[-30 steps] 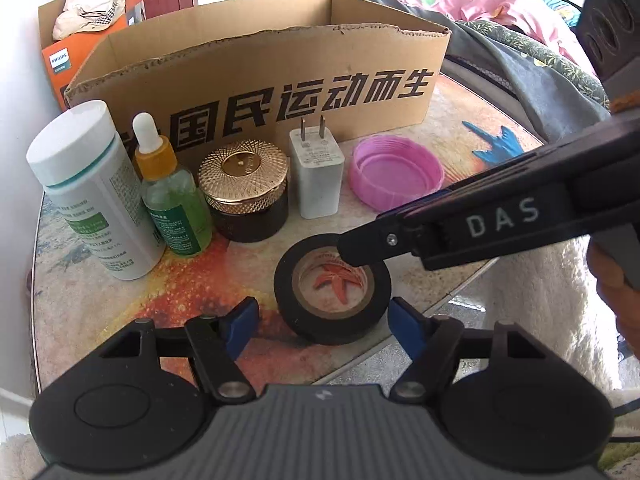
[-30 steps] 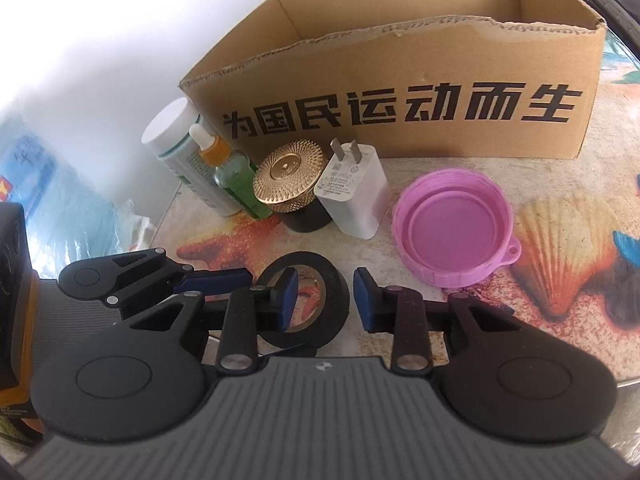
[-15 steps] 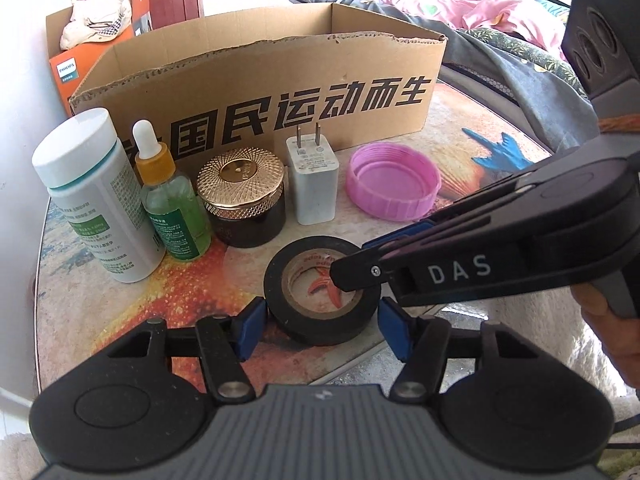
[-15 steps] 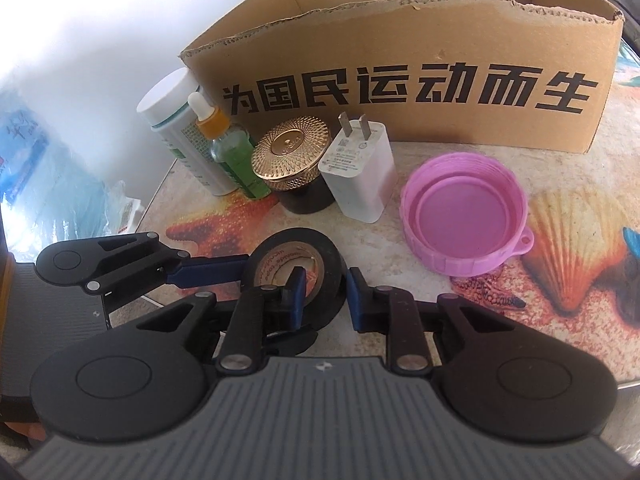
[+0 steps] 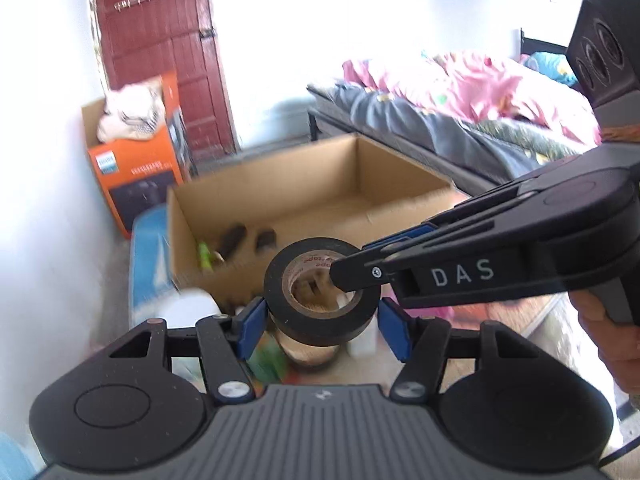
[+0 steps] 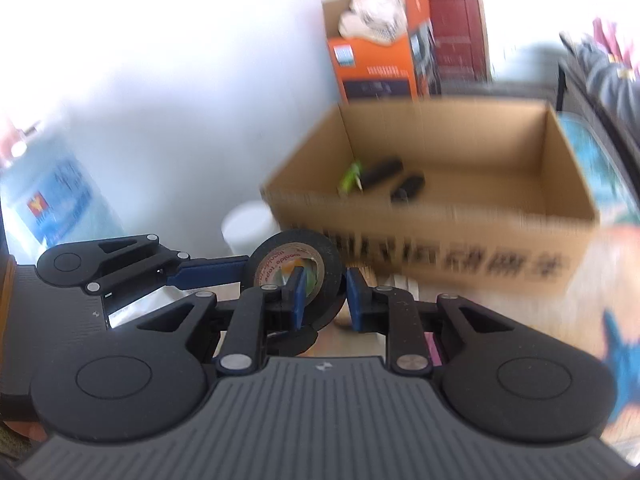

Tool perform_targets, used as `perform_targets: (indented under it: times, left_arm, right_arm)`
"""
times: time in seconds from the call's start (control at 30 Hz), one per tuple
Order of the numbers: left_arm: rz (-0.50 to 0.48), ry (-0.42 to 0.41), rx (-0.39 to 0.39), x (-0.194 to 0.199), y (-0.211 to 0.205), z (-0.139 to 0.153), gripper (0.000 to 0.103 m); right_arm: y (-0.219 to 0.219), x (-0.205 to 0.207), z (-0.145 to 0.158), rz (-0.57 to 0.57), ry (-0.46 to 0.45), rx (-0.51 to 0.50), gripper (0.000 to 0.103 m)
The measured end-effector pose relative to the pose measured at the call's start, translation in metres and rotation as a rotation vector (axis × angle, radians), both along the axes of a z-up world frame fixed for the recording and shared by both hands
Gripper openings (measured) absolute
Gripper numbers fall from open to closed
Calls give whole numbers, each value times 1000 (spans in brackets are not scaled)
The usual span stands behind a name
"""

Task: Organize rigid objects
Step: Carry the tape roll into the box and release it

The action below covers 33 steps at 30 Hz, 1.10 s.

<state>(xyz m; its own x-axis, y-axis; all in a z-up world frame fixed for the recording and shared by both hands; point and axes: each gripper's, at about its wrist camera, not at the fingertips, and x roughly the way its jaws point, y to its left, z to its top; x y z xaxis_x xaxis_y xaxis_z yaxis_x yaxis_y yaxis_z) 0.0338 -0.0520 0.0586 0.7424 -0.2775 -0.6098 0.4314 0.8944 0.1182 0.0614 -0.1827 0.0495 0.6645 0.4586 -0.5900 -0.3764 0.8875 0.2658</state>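
glossy black tape ring [image 5: 320, 289] has risen off the table, both claws clamped on it.

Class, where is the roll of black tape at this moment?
In both wrist views the black tape is off the table, in front of the cardboard box, pinched through its wall by the right claw, between the left claw's pads.

There are one roll of black tape [image 5: 320, 292], two grippers, the left [image 5: 322, 328] and the right [image 6: 322, 298], one open cardboard box [image 6: 436, 224] holding three small items, two dark [image 6: 382, 172] and one green [image 6: 350, 176], one orange carton [image 5: 136, 172], and one white-capped bottle [image 6: 246, 226].
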Motion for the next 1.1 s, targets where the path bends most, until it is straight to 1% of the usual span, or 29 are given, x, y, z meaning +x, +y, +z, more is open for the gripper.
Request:
perform_targets:
  times: [0.1, 0.17, 0.23, 0.37, 0.43, 0.57, 0.63, 0.8, 0.93, 1.03, 1.1]
  left_arm:
    - [24, -16, -2, 26, 4, 23, 62]
    - [36, 0, 8, 48, 5, 32, 62]
    - [44, 38, 16, 75, 5, 36, 62]
    - [42, 181, 22, 138, 11, 25, 62]
    - [47, 262, 25, 164, 14, 13, 62]
    - [45, 382, 68, 202, 11, -13, 62]
    - [47, 425, 85, 213, 10, -21, 62]
    - [39, 486, 107, 228, 12, -32, 60]
    - [30, 499, 125, 233, 11, -34, 60]
    - [28, 500, 133, 232, 6, -34, 61]
    - [32, 494, 124, 229, 7, -33, 61]
  right_arm:
    - [3, 28, 22, 30, -38, -1, 21]
    - [4, 53, 29, 47, -19, 6, 21]
    - [3, 85, 31, 62, 29, 12, 21]
    - [3, 155, 17, 74, 195, 28, 21]
    - [1, 185, 2, 76, 292, 49, 21]
    - [-3, 230, -31, 76, 471, 74, 21]
    - [2, 237, -48, 79, 529, 85, 21]
    - [6, 252, -76, 99, 634, 98, 21]
    - [13, 262, -97, 130, 705, 112, 20]
    - [21, 263, -102, 146, 721, 87, 20]
    - [25, 263, -103, 151, 723, 89, 21]
